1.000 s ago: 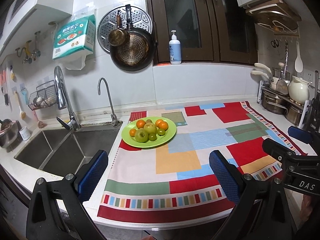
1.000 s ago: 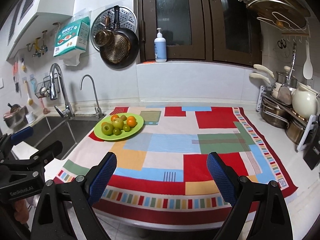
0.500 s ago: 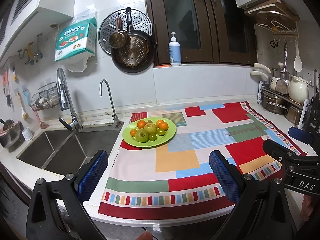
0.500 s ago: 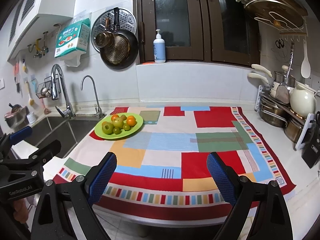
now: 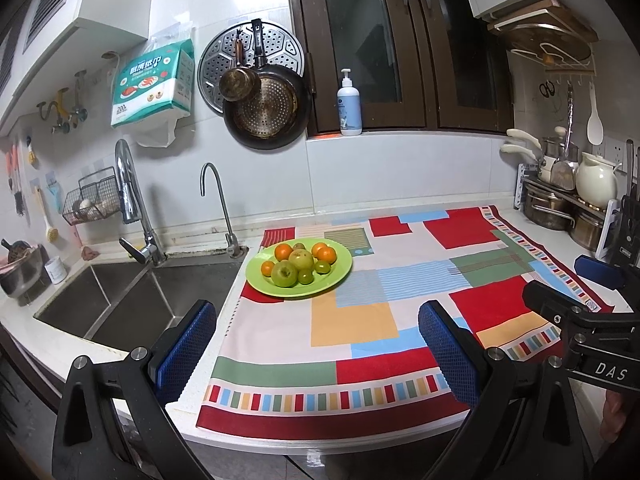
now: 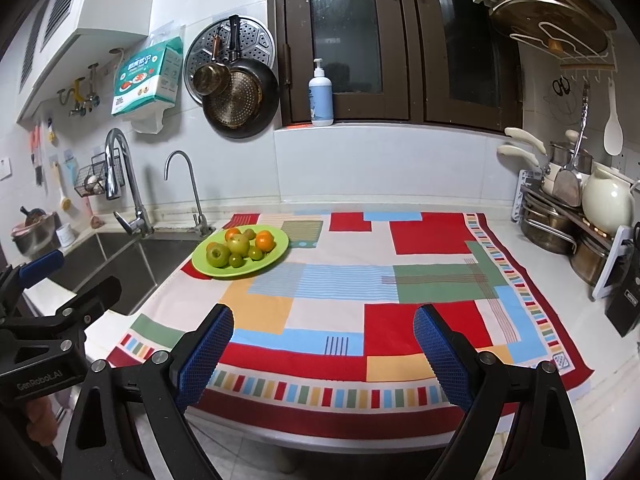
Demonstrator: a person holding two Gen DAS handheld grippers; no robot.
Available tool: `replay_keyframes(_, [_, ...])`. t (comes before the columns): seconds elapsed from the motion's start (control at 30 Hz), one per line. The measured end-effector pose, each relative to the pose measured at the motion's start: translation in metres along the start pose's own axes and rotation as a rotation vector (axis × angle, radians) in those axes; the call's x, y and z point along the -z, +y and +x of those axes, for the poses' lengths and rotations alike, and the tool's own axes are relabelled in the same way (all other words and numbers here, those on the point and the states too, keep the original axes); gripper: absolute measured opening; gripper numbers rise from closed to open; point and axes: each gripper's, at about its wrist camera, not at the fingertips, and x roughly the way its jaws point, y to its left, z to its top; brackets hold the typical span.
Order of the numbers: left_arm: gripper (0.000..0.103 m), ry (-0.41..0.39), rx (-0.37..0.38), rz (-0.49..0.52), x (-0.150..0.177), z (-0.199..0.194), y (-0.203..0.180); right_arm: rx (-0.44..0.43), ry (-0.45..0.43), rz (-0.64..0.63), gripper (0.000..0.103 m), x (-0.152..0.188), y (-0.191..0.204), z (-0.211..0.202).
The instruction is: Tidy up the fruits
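Sink (image 5: 120, 300) at 9 o'clock; fruits (image 5: 298, 262) heaped on the plate (image 5: 340, 270) at 11 o'clock on the cloth (image 5: 360, 320). Left gripper (image 5: 316, 354) and right gripper (image 6: 322, 354), jaws apart, empty, at 6. Fits sorted or unsorted alike

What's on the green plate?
The plate holds a pile of fruit: oranges at the back and green fruits in front. Anything hidden under the pile cannot be seen.
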Motion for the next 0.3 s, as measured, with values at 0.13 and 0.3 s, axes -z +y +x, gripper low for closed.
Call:
replay_keyframes(0.13, [0.103,0.0,-0.001,-0.003,-0.0006,0.0002,0.0,-0.001,0.001,0.0,0.092,-0.0012,0.0005,0.0008])
replay_keyframes(0.3, [0.103,0.007,-0.003,-0.002,-0.001,0.0038,-0.0001,-0.001,0.005,0.0,0.092,-0.0019,0.0003,0.0021])
